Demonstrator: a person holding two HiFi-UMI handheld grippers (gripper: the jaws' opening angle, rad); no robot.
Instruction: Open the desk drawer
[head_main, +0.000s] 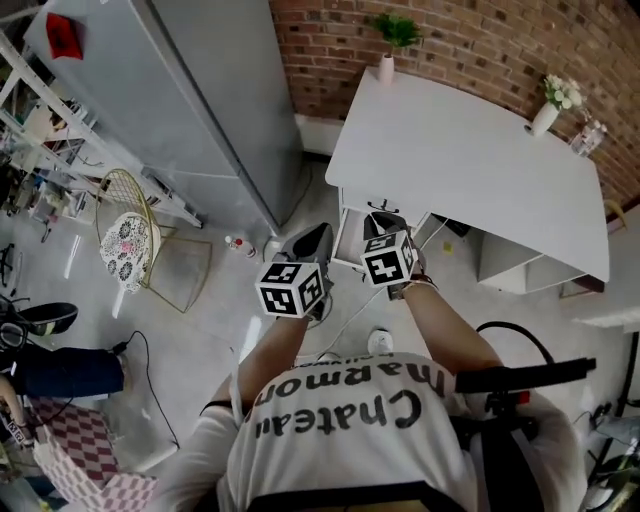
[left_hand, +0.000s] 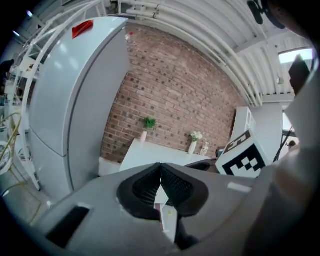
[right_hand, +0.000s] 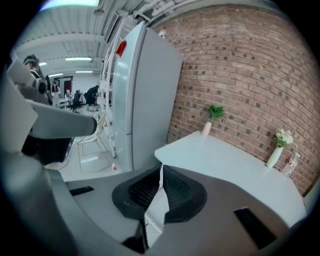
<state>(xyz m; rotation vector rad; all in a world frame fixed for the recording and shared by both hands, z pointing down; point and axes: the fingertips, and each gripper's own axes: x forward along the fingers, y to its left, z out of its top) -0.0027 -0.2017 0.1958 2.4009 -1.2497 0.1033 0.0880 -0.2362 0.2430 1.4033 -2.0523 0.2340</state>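
The white desk (head_main: 470, 160) stands against the brick wall. Its white drawer unit (head_main: 352, 228) sits under the desk's near left corner; I cannot tell whether a drawer is pulled out. Both grippers are held up in front of the person, above the floor and short of the desk. In the head view the left gripper (head_main: 312, 242) is to the left of the drawer unit and the right gripper (head_main: 384, 221) is over it. The left gripper (left_hand: 160, 166) shows its jaws meeting at the tips with nothing between them. On the right gripper (right_hand: 160, 167) the jaws also meet, and they are empty.
A tall grey cabinet (head_main: 200, 90) stands left of the desk. Two vases (head_main: 386, 68) (head_main: 542, 118) sit on the desk's far edge. On the floor are a wire chair (head_main: 130, 235) and a small bottle (head_main: 237, 243). A black frame (head_main: 520, 376) is at the person's right.
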